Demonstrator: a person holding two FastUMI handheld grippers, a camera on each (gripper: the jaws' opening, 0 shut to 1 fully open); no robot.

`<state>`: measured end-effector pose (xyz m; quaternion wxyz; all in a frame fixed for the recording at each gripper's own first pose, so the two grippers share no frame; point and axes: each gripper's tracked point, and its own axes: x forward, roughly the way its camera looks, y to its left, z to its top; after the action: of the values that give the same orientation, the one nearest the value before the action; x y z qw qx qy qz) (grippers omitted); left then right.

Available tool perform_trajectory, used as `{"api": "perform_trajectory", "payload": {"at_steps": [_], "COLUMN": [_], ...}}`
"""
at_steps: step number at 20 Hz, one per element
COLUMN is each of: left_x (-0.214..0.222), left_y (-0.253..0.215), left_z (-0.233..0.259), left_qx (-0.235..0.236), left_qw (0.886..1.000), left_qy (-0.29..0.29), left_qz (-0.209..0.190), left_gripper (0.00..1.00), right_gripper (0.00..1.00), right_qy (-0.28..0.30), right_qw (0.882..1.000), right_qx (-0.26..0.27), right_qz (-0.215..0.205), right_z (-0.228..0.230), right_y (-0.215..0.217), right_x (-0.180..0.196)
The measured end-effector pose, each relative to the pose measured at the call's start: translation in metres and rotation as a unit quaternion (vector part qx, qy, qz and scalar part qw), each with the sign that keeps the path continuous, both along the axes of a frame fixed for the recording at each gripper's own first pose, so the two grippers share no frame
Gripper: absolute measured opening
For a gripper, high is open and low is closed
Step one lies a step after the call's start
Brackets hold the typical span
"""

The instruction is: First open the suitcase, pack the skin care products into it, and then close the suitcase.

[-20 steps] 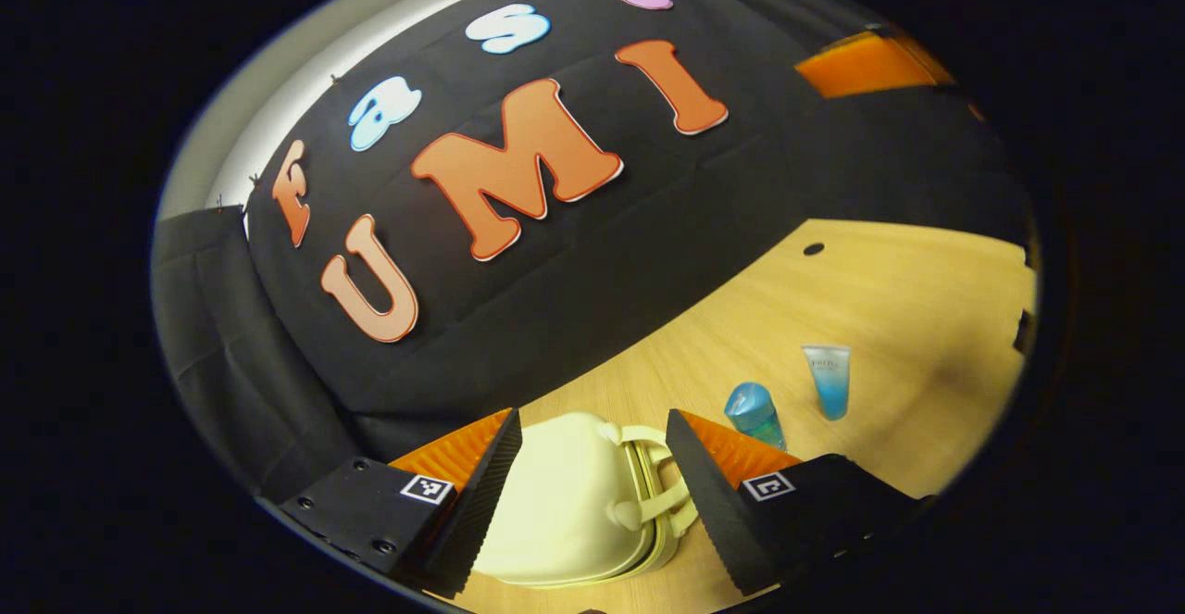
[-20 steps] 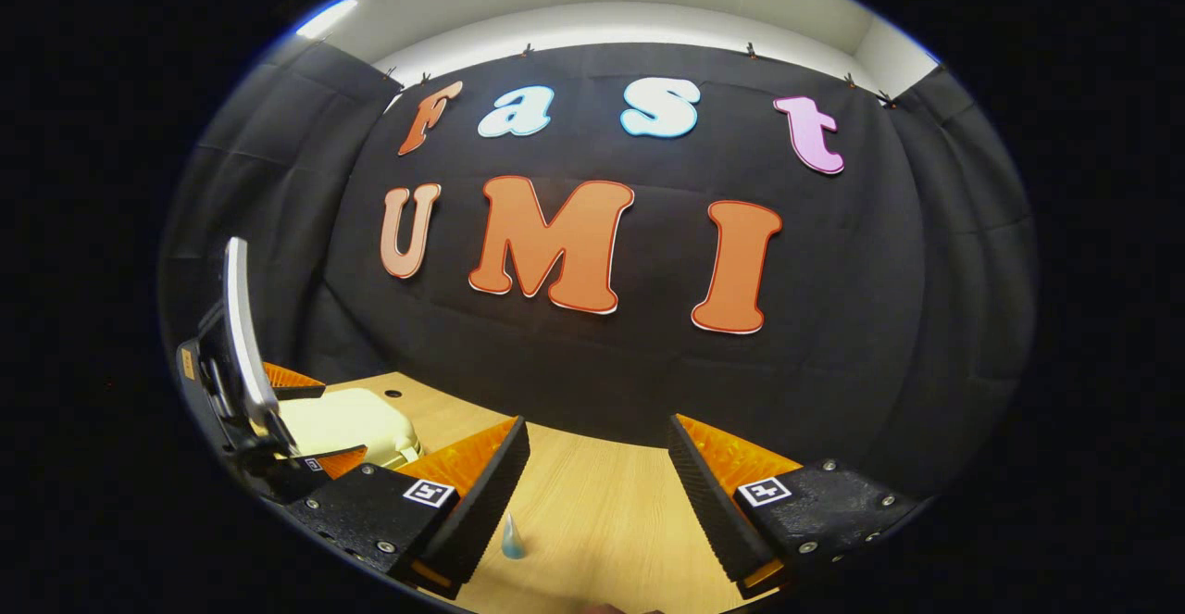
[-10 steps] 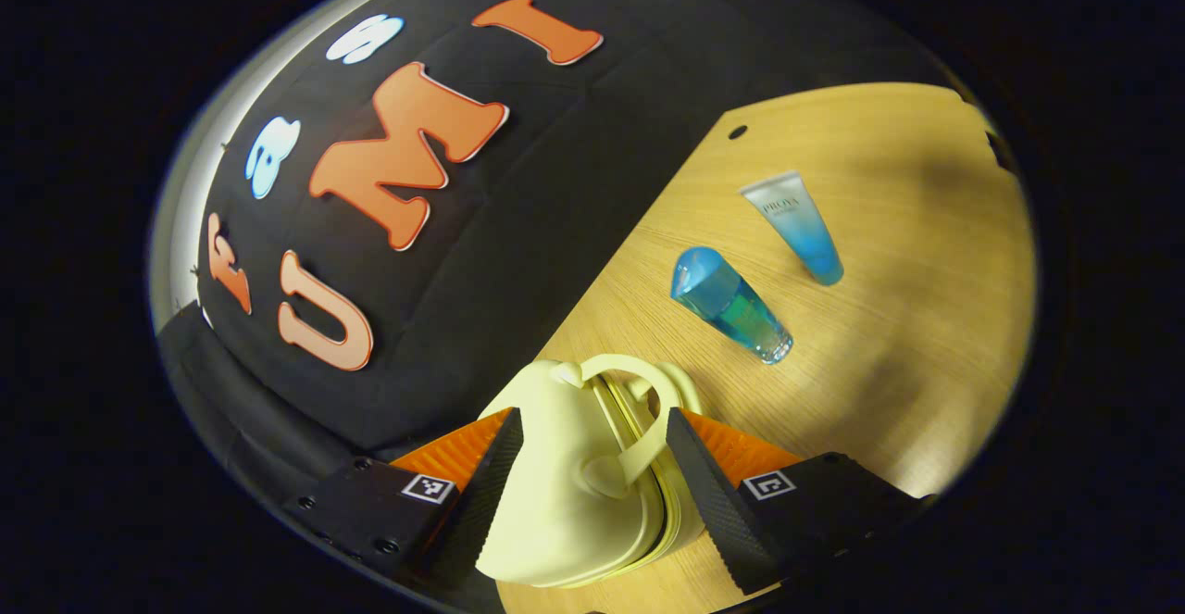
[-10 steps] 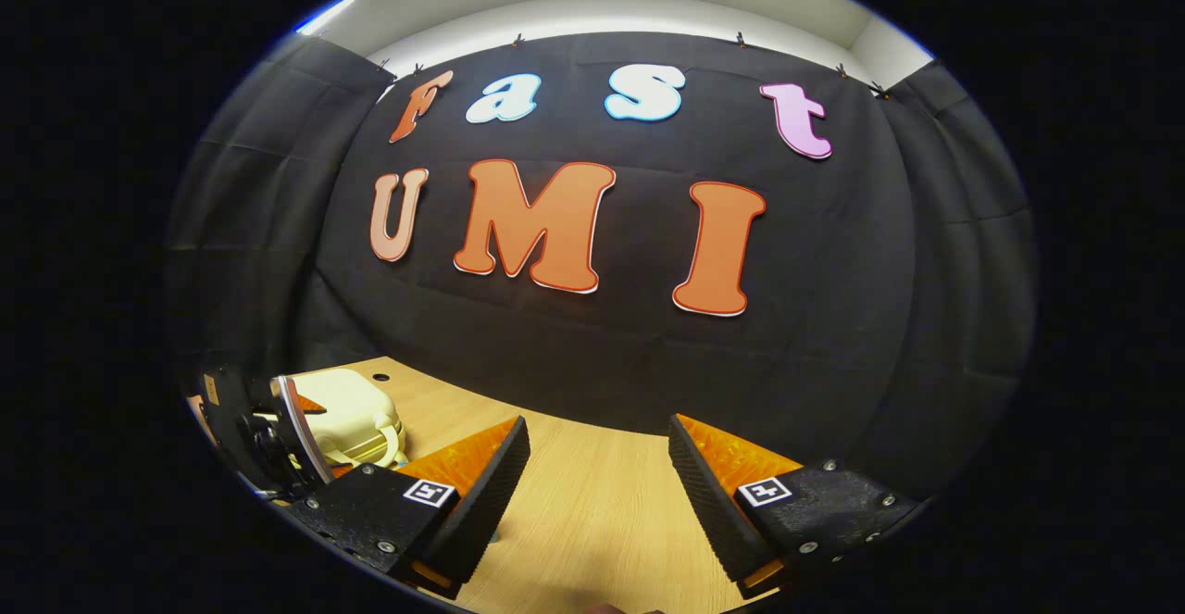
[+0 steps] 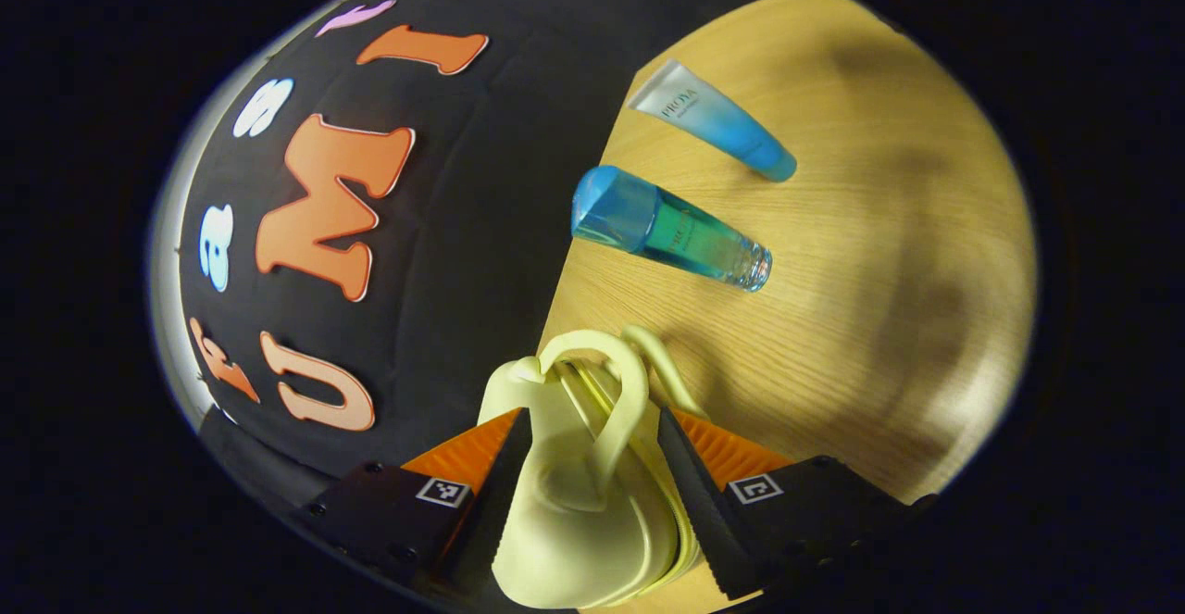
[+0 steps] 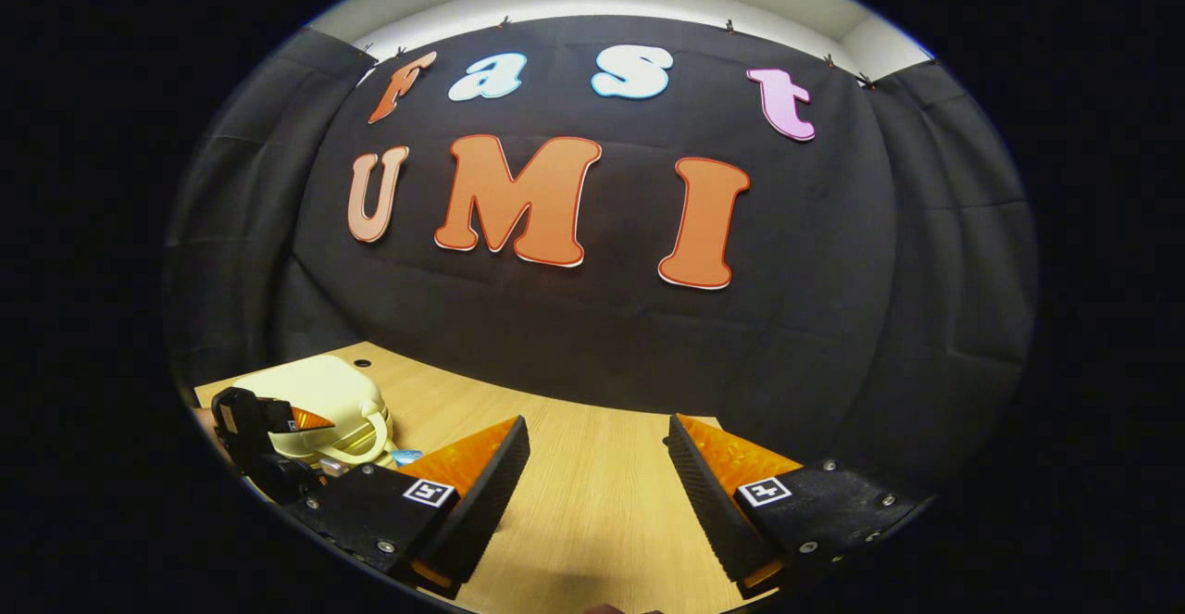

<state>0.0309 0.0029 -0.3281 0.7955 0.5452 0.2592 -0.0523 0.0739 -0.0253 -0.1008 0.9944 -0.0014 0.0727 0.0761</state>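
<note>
pale yellow suitcase, blue-green bottle, blue-white tube, wood-grain table

The left gripper view sits rolled well over and angled down, right up against the pale yellow suitcase, with the wooden table running off beyond it. The right gripper view is level and low over the same table, facing the booth wall from farther back. Both catch the suitcase, at the right gripper view's lower left.
</note>
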Motion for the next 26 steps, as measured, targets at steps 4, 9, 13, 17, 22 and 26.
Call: {"api": "perform_trajectory", "payload": {"at_steps": [4, 9, 13, 17, 22, 26], "left_x": [0.006, 0.007, 0.003, 0.011, 0.02, 0.018], "left_y": [-0.001, 0.009, 0.014, 0.037, 0.083, 0.128], "left_z": [-0.005, -0.005, 0.038, 0.066, 0.109, 0.125], "left_qx": [0.043, -0.008, -0.077, -0.152, -0.254, -0.322], "left_qw": [0.998, 0.999, 0.996, 0.984, 0.952, 0.918], "left_qy": [0.0, -0.019, -0.048, -0.084, -0.139, -0.173], "left_qz": [-0.036, -0.026, -0.001, 0.037, 0.102, 0.15], "left_gripper": [0.48, 0.03, 0.03, 0.03, 0.03, 0.03], "right_gripper": [0.96, 0.96, 0.96, 0.96, 0.96, 0.96], "right_qy": [0.01, 0.021, 0.027, 0.033, 0.041, 0.045], "right_qw": [1.0, 1.0, 1.0, 0.999, 0.998, 0.998], "right_qx": [-0.007, -0.014, -0.012, -0.003, -0.006, -0.009], "right_qz": [-0.001, 0.001, 0.004, 0.019, 0.04, 0.05], "right_z": [-0.006, -0.013, -0.015, -0.016, -0.014, -0.011], "right_y": [0.01, 0.021, 0.033, 0.055, 0.084, 0.109], "right_x": [-0.002, -0.003, 0.0, 0.006, 0.015, 0.025]}}
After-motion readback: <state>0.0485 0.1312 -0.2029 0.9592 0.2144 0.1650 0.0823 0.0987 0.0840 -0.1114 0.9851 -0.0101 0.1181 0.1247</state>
